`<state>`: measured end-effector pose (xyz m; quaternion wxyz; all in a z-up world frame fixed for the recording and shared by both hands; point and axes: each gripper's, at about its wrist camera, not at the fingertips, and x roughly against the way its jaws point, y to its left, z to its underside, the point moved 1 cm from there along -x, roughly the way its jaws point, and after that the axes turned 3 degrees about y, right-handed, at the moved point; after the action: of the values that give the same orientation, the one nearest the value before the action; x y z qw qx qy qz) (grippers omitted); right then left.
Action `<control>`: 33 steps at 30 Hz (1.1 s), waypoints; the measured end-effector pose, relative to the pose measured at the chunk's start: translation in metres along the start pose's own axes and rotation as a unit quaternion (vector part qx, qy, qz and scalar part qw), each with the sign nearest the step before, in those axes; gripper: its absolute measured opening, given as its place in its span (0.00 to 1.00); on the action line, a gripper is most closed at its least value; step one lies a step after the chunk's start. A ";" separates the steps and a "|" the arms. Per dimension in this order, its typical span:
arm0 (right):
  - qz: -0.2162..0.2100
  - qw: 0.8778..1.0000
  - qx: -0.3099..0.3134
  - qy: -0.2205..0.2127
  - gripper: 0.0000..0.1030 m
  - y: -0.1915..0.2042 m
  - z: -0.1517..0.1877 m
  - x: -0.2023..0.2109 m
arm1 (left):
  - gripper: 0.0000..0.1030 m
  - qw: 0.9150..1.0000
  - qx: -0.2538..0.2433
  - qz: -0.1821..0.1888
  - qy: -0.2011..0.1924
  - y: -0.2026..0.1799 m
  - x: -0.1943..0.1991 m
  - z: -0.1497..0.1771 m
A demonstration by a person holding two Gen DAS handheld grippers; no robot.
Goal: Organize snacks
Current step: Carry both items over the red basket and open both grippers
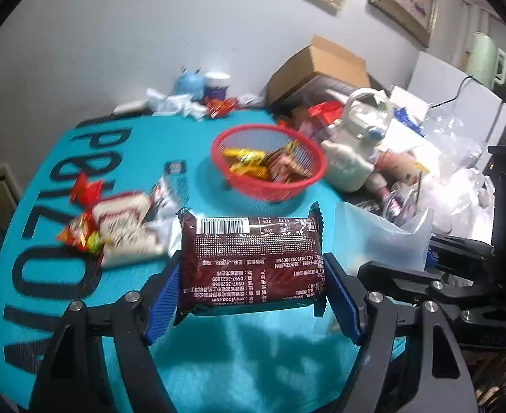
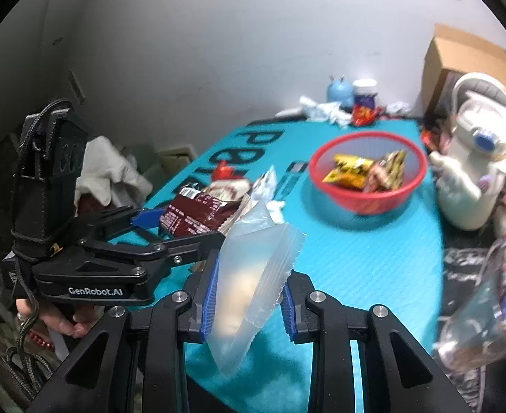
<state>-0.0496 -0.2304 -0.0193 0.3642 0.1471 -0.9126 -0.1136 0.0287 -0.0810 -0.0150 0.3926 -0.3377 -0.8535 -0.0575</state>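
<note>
Left gripper [image 1: 253, 285]: pinches the dark brown wrapped snack bar [image 1: 253, 258] across its width, clear of the teal mat [image 1: 239, 371].
Right gripper [image 2: 249, 296]: pressed together on a clear frosted snack pouch [image 2: 253, 275], something pale inside.
Red basket [image 1: 270, 161]: far centre on the mat, already holding yellow and brown packets.
Loose snacks [image 1: 122, 230]: piled near the mat's left side.
Doing it well: my guess is both go to the basket; carry them over its rim, let go low, one gripper at a time so they don't collide.
Writing: barcode and "xmjlyfood.com" on the bar; "GenRobot.AI" on the left gripper's body; big black letters on the mat, only partly readable.
Clutter: cardboard box [image 1: 318, 65] and white astronaut figure [image 1: 356, 137] at far right.
</note>
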 end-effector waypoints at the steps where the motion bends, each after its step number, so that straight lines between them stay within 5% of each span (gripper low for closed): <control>1: 0.004 1.000 0.000 -0.005 0.30 -0.002 -0.003 0.003 | 0.74 1.000 -0.004 0.003 -0.005 -0.002 0.000 -0.005; 17: 0.056 0.996 -0.010 -0.062 0.30 -0.042 -0.073 0.014 | 0.74 0.997 -0.044 0.019 -0.056 -0.011 -0.010 -0.084; 33: 0.104 0.989 -0.037 -0.095 0.30 -0.098 -0.136 -0.025 | 0.74 0.995 -0.050 0.039 -0.073 0.005 -0.074 -0.160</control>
<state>0.0812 -0.3260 0.0310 0.2913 0.0264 -0.9484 -0.1225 0.1673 -0.1747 0.0417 0.3132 -0.3936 -0.8622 -0.0600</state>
